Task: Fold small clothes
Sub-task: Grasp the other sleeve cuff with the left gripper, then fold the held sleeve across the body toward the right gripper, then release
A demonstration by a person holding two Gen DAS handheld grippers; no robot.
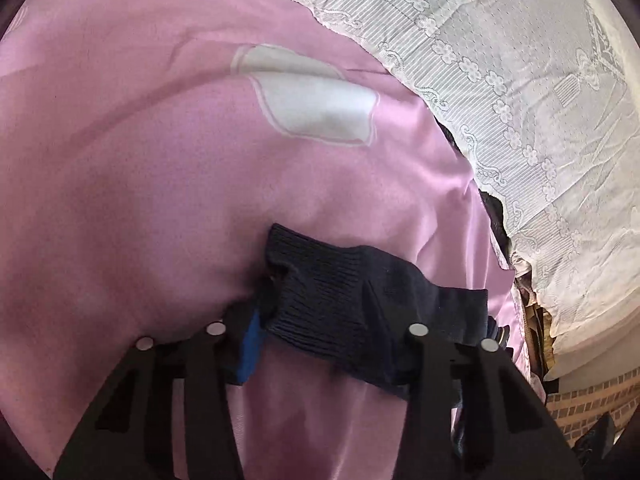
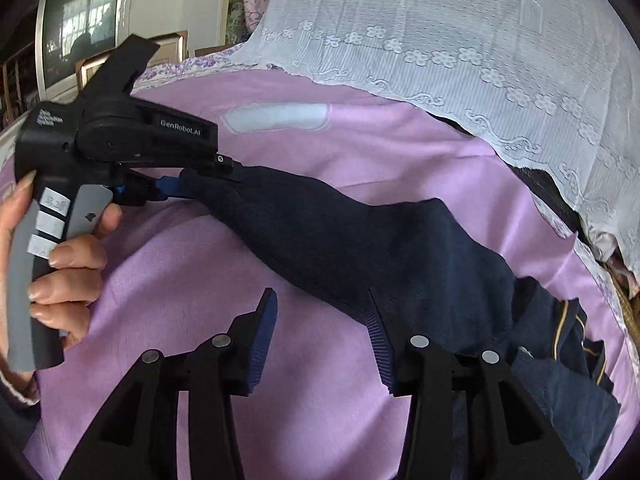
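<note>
Right gripper [image 2: 322, 344] jaws spread wide, empty, just short of the navy sock [image 2: 360, 240] — sock stretched flat on pink bedsheet [image 2: 160, 280]. Left gripper [image 2: 176, 190] clamps the sock's cuff; lace cover [image 2: 460, 40] beyond the sock.

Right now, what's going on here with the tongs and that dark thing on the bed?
A person is folding a dark navy sock on a pink sheet. The left tongs appear to pinch the sock's ribbed cuff end, held by the person's hand. The right tongs are open, one pad against the sock's near edge, gripping nothing. More dark clothes lie at the right, and a white lace cloth covers the far side.
</note>
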